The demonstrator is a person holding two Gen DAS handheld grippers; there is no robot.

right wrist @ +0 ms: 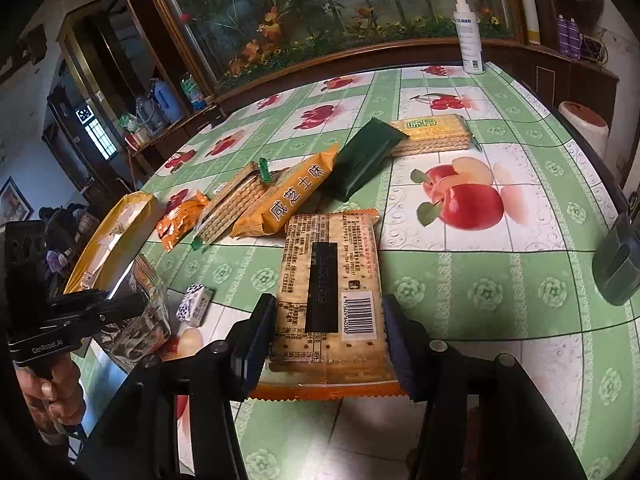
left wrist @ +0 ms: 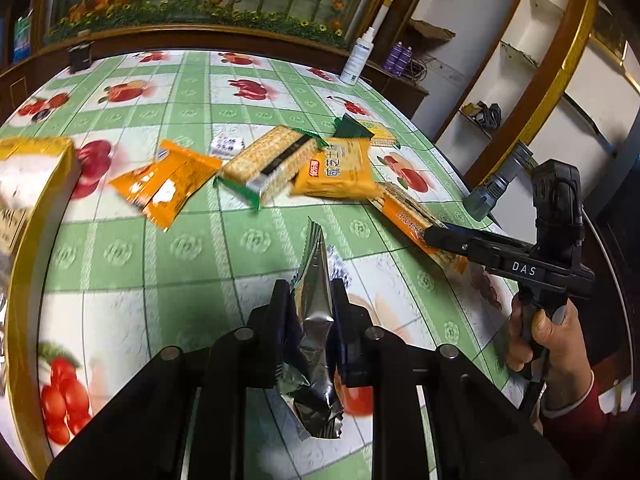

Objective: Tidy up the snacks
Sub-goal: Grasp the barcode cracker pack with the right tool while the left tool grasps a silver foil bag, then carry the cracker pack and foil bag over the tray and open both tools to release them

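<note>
My left gripper is shut on a silver foil snack bag and holds it above the table; it also shows in the right wrist view. My right gripper is shut on an orange-edged cracker pack, whose far end rests on the table; the pack also shows in the left wrist view. Several snack packs lie in a row mid-table: an orange bag, a green-ended cracker pack, an orange cheese cracker pack, a dark green pack and a yellow cracker pack.
A yellow-rimmed box stands at the table's left edge. A small white-and-blue packet lies near it. A white spray bottle stands at the far edge. A grey flashlight lies at the right edge.
</note>
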